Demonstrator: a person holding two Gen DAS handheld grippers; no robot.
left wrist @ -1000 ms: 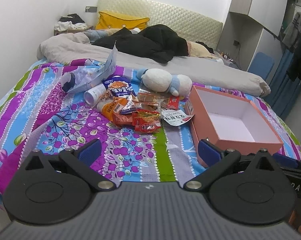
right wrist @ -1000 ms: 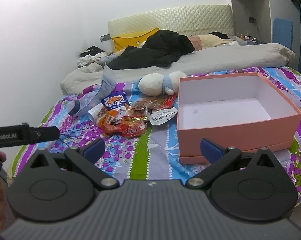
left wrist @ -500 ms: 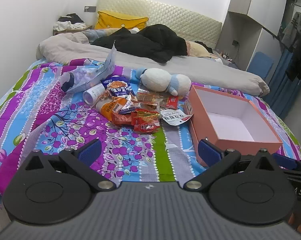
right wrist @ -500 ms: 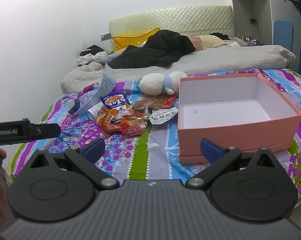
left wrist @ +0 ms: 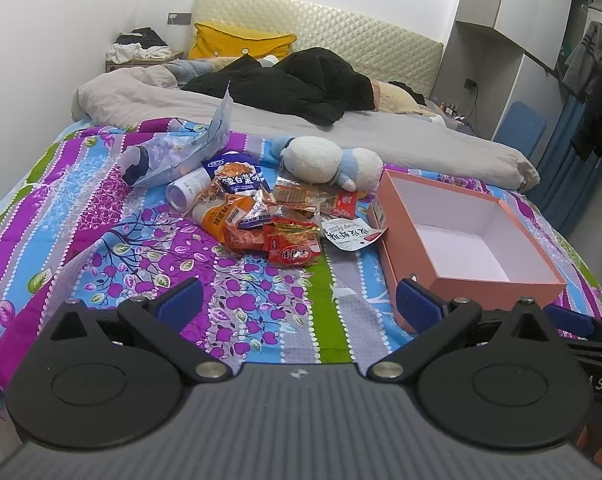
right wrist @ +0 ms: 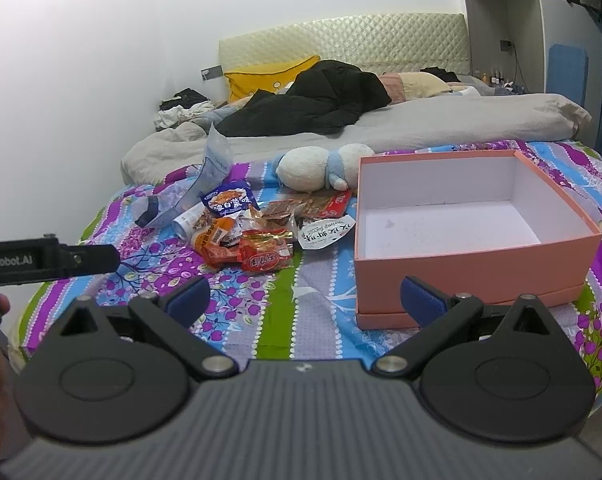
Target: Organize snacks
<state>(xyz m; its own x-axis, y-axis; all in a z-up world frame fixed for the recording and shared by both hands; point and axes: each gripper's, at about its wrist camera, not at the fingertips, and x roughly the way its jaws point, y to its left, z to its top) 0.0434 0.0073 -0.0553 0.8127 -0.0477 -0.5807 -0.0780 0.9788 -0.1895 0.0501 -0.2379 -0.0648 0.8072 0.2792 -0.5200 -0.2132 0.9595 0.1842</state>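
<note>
Two grippers hung at the foot of the bed with nothing picked up: the left gripper (left wrist: 297, 304) and the right gripper (right wrist: 305, 300) both had their blue-padded fingers spread wide and empty, well short of the goods. The snack pile (left wrist: 269, 220) lay heaped on the patterned quilt (left wrist: 113, 256), just left of the open pink box (right wrist: 473, 256), whose white floor was bare. The packets overlapped and looked slick and crinkly, so a pinch into the heap could likely have caught two at once or slid off foil, scattering the rest. The red packet (right wrist: 263, 260) at the near edge seemed the safest first pick. A plush toy (left wrist: 329, 162) and a white bottle (left wrist: 187, 190) touched the pile and might have been dragged along. The soft bedding could have given way under a downward press, and a knock from a gripper might have shifted the light box.
</note>
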